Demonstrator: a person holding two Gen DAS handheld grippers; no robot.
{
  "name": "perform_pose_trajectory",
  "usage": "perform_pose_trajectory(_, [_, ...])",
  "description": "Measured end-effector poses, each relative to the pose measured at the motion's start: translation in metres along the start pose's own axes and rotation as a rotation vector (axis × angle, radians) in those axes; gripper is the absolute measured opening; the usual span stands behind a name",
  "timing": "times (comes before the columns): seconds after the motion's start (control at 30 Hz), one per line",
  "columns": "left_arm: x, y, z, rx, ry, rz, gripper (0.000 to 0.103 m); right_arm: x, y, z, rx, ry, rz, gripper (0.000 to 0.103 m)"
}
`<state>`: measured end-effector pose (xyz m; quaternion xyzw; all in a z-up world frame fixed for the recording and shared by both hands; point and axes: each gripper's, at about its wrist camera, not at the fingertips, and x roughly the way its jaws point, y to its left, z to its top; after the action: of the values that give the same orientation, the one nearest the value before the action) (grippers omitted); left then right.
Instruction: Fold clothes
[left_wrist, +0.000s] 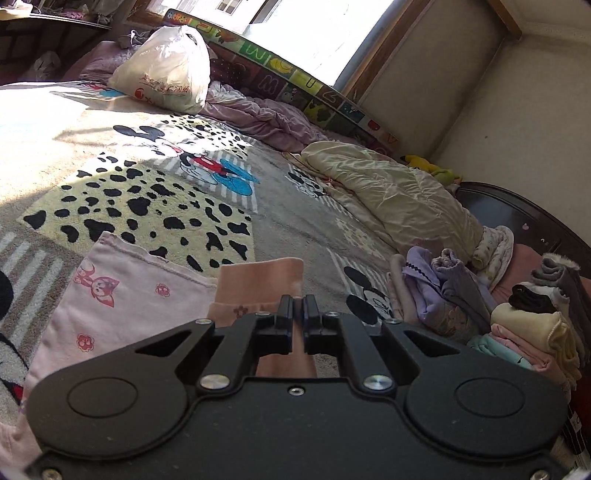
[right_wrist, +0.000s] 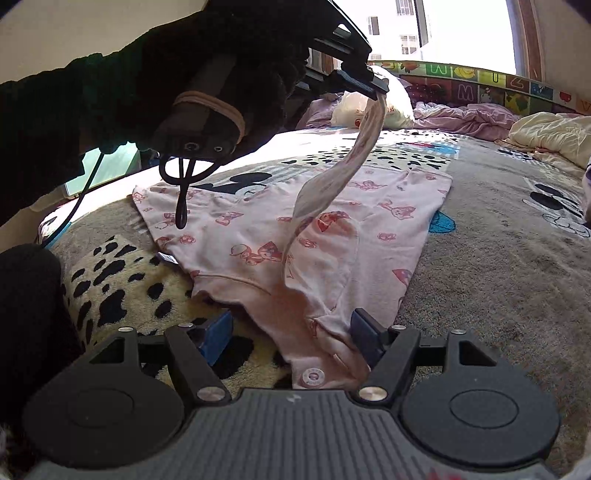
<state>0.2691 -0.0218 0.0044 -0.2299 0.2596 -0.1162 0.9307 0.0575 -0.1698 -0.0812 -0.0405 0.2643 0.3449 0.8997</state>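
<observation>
A small pink garment (right_wrist: 258, 236) printed with red figures lies spread on the cartoon-print blanket (right_wrist: 498, 266). My left gripper (left_wrist: 298, 300) is shut on the garment's pink sleeve cuff (left_wrist: 258, 284) and holds it lifted. In the right wrist view that left gripper (right_wrist: 376, 86) hangs high above the bed, with the sleeve (right_wrist: 332, 177) stretched down from it to the garment. My right gripper (right_wrist: 291, 328) stands open low over the garment's near end, its blue pads (right_wrist: 218, 328) on either side of a fabric fold with a snap button (right_wrist: 312, 376).
Folded clothes (left_wrist: 517, 325) are stacked at the bed's right edge beside a cream quilt (left_wrist: 399, 195). A white plastic bag (left_wrist: 166, 70) and a rumpled purple quilt (left_wrist: 251, 110) lie at the far side by an alphabet mat. A dark-sleeved arm (right_wrist: 92, 92) holds the left gripper.
</observation>
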Motion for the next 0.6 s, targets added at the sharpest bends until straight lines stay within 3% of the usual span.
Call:
perform_pose_trajectory(0.47, [0.078, -0.006, -0.011, 0.113, 0.123, 0.154, 0.003, 0.001, -0.004, 0.004, 0.036, 0.023, 0.029, 0.074])
perform_pose_trajectory(0.6, [0.093, -0.012, -0.017, 0.193, 0.173, 0.185, 0.003, 0.001, -0.003, 0.005, 0.025, 0.034, 0.022, 0.074])
